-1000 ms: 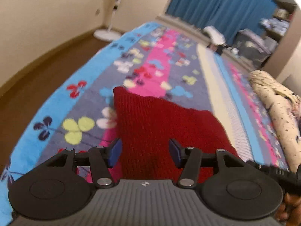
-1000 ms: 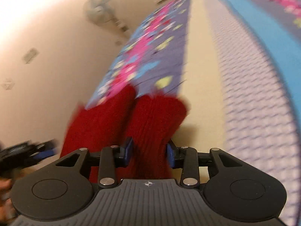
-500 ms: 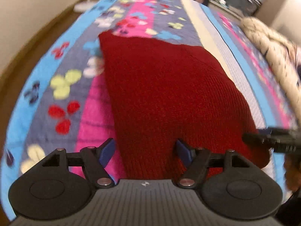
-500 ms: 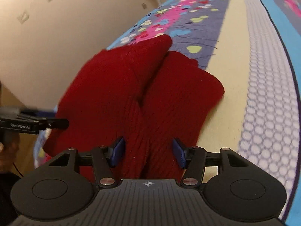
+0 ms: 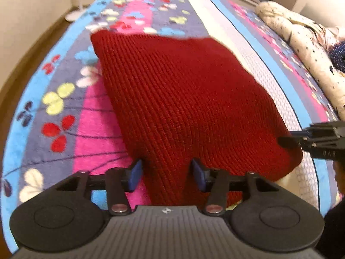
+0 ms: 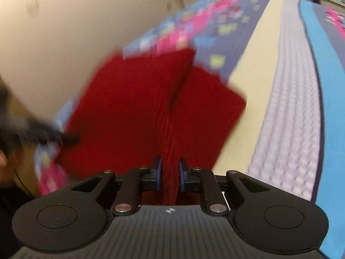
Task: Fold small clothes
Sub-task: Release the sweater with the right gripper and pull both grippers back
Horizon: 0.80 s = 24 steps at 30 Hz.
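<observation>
Beneath both of your grippers lies a patterned blanket [image 5: 64, 90] with blue, pink and grey stripes, filling most of each frame. Your red knitted garment [image 5: 185, 99] occupies the frame centre, resting on that blanket. At lower centre, your left gripper [image 5: 167, 173] stands spread, its blue pads flanking the garment's near edge. Your right gripper [image 6: 169, 173] is pressed together, pinching a bunched ridge of the garment [image 6: 151, 108].

I see a floral blanket [image 5: 90, 116] in blue, pink and grey, a cream speckled quilt [image 5: 301, 41] along its right edge, what may be a fan base [image 5: 73, 16] on the floor past its far-left corner, beige wall [image 6: 64, 32] behind.
</observation>
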Motion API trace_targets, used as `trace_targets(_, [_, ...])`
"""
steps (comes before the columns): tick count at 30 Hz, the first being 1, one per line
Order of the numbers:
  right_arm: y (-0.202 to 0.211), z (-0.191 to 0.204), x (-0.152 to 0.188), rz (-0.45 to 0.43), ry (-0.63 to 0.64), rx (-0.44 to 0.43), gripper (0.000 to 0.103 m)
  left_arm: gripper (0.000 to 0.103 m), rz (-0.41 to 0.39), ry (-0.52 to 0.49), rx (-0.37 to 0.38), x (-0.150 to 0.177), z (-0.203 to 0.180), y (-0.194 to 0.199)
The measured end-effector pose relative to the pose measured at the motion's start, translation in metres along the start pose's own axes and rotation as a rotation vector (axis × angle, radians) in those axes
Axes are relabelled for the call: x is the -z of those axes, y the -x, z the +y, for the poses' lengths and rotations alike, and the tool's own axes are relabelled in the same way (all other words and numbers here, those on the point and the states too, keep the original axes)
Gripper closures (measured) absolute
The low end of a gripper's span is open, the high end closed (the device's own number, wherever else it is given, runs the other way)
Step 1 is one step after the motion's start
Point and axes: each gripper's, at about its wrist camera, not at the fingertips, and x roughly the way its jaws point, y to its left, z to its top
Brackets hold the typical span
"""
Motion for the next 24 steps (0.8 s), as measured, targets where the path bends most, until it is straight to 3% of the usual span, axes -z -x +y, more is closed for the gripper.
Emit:
trace_targets(2, [0.020,0.006,0.002,-0.071,-0.031,0.021,0.068,0.032,-0.073,-0.014,-0.046,0.005,-0.008,0.019])
trace_targets(4, [0.048,0.013,0.006,-0.173,-0.034,0.032,0.053,0.010,-0.172,-0.040,-0.111,0.014,-0.023,0.044])
trace_targets(7, [0.085,0.027,0.017,-0.331,-0.012,0.118,0.030,0.006,-0.310,-0.071,-0.154,0.028,-0.049,0.077])
trace_targets(11, [0.121,0.039,0.042,-0.463,-0.070,0.188,0.015,0.000,-0.412,-0.043,-0.180,0.053,-0.084,0.107])
trace_targets(14, [0.135,0.051,0.064,-0.501,-0.101,0.227,0.014,0.000,-0.436,-0.007,-0.207,0.072,-0.106,0.116])
trace_targets(17, [0.134,0.062,0.081,-0.492,-0.091,0.250,0.010,0.000,-0.410,0.026,-0.248,0.090,-0.119,0.115])
trace_targets(21, [0.112,0.077,0.087,-0.448,0.048,0.303,0.009,0.000,-0.311,0.061,-0.280,0.099,-0.123,0.102])
trace_targets(24, [0.105,0.082,0.084,-0.422,0.088,0.327,0.009,0.000,-0.302,0.085,-0.297,0.096,-0.116,0.097])
